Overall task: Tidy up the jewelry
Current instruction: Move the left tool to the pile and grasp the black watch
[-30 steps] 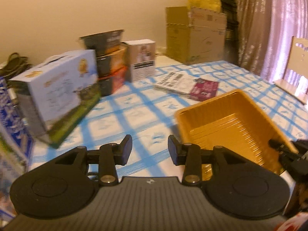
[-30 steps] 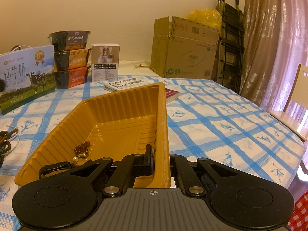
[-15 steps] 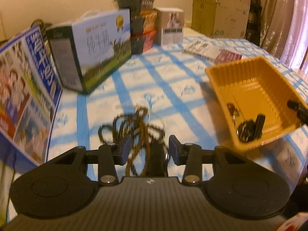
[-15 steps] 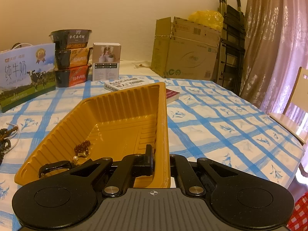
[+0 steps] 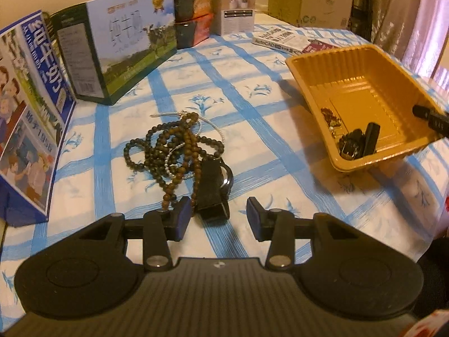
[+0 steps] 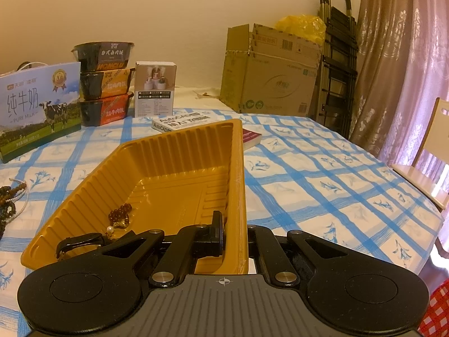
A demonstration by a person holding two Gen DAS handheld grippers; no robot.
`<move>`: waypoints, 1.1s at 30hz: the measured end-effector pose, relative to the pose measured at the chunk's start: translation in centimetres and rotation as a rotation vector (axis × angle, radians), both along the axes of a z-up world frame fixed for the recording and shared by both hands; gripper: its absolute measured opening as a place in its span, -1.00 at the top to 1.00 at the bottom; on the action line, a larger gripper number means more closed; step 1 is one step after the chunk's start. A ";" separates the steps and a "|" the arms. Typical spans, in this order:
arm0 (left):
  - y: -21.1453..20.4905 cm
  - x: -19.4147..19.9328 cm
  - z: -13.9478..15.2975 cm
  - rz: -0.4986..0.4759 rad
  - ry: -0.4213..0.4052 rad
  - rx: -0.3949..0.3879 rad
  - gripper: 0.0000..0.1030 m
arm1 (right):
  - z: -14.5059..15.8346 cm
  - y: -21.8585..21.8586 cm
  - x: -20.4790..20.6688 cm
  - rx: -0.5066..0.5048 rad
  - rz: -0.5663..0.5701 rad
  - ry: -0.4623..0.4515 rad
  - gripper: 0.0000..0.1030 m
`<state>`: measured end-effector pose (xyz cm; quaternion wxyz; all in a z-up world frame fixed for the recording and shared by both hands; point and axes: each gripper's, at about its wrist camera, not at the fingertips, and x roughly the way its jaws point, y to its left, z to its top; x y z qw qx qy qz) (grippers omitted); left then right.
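A tangle of brown bead necklaces [image 5: 174,146] with a thin silver chain lies on the blue-checked tablecloth. A black watch [image 5: 213,188] rests at its near edge. My left gripper [image 5: 218,216] hovers low over them, open. The watch strap's end lies between its fingertips, and the pads are clear of it. The yellow plastic tray [image 5: 317,56] sits to the right and holds a black watch [image 5: 356,146] and a small dark-red bead bracelet [image 6: 120,214]. My right gripper [image 6: 233,238] is shut on the yellow tray's [image 6: 168,154] near right wall.
A milk carton [image 5: 126,42], a blue printed box [image 5: 25,118], stacked food bowls [image 6: 103,84] and a small white box [image 6: 155,90] line the left and back. Books [image 5: 283,39] lie behind the tray. A cardboard box [image 6: 275,78], curtain and a chair [image 6: 421,168] stand to the right.
My left gripper has swung left and dipped, from facing the tray to hovering over the bead pile and watch. The right gripper and the tray have stayed put.
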<state>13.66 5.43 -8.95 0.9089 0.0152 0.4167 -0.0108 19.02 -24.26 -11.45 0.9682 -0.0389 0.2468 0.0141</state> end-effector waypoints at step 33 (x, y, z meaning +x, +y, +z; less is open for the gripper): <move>-0.5 1.5 -0.8 0.031 -0.015 0.016 0.27 | -0.1 0.0 -0.1 -0.002 0.002 -0.001 0.93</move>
